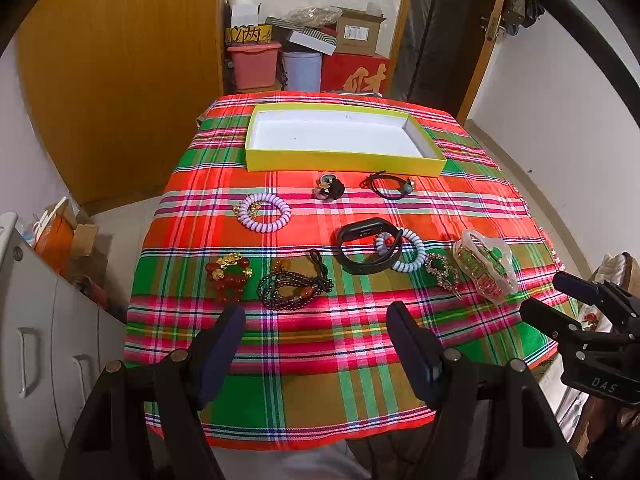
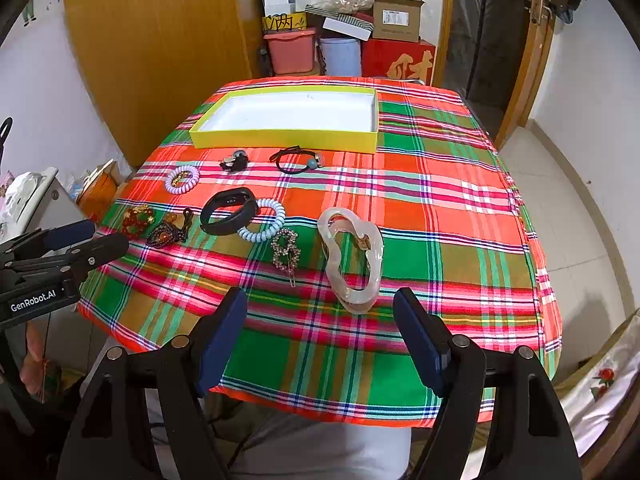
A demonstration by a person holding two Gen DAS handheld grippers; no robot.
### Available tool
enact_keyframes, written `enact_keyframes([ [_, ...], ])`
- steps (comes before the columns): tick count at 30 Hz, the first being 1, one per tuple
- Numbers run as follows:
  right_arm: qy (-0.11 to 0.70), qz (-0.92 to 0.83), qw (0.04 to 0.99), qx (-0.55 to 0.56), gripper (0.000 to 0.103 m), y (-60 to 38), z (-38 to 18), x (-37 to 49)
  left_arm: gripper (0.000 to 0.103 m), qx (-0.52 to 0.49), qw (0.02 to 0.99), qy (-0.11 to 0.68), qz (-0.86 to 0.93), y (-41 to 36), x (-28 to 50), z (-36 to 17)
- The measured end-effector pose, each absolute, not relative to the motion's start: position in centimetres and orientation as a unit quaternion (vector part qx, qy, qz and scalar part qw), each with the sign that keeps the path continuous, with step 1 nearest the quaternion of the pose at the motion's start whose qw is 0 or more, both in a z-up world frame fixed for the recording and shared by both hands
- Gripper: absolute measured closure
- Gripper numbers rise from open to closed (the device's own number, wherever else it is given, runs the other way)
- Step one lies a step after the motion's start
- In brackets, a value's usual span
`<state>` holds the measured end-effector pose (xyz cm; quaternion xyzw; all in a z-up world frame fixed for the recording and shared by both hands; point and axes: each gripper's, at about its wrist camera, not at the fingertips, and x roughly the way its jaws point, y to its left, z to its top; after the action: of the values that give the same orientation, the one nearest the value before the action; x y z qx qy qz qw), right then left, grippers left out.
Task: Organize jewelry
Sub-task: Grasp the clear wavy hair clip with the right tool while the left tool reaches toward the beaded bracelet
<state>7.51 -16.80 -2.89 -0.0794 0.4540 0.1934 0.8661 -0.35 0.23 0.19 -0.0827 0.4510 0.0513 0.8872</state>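
An empty yellow box (image 1: 344, 166) (image 2: 280, 138) with a white floor sits at the far side of the plaid table. In front of it lie a black hair tie (image 1: 390, 186), a small dark charm tie (image 1: 330, 188), a lilac coil band (image 1: 262, 213), a black wristband (image 1: 366, 250) (image 2: 228, 216) over a pale blue coil band (image 1: 408, 254), a red bead bracelet (image 1: 229, 276), a dark bead string (image 1: 294, 284), a rhinestone clip (image 2: 285, 254) and a clear hair claw (image 2: 354, 258) (image 1: 486, 266). My left gripper (image 1: 316, 316) is open above the near edge. My right gripper (image 2: 320, 304) is open, just short of the hair claw.
The plaid cloth (image 2: 440, 208) covers a small table. A wooden wardrobe (image 1: 120, 80) stands at the left, stacked boxes and bins (image 1: 304, 56) behind the table, a doorway (image 2: 500, 40) at the right. A grey cabinet (image 1: 36, 320) is close on the left.
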Motion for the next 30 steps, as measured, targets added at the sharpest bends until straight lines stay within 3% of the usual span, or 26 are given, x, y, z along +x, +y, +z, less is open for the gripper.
enact_keyframes([
  [20, 0.462, 0.171, 0.868, -0.055, 0.028, -19.4, -3.8, 11.4, 0.03, -0.127, 0.885, 0.444, 0.062, 4.1, 1.3, -1.3],
  [30, 0.495, 0.171, 0.851, -0.042, 0.05, -20.0, -6.0, 14.2, 0.031, -0.134, 0.878, 0.456, 0.059, 5.2, 2.6, -2.8],
])
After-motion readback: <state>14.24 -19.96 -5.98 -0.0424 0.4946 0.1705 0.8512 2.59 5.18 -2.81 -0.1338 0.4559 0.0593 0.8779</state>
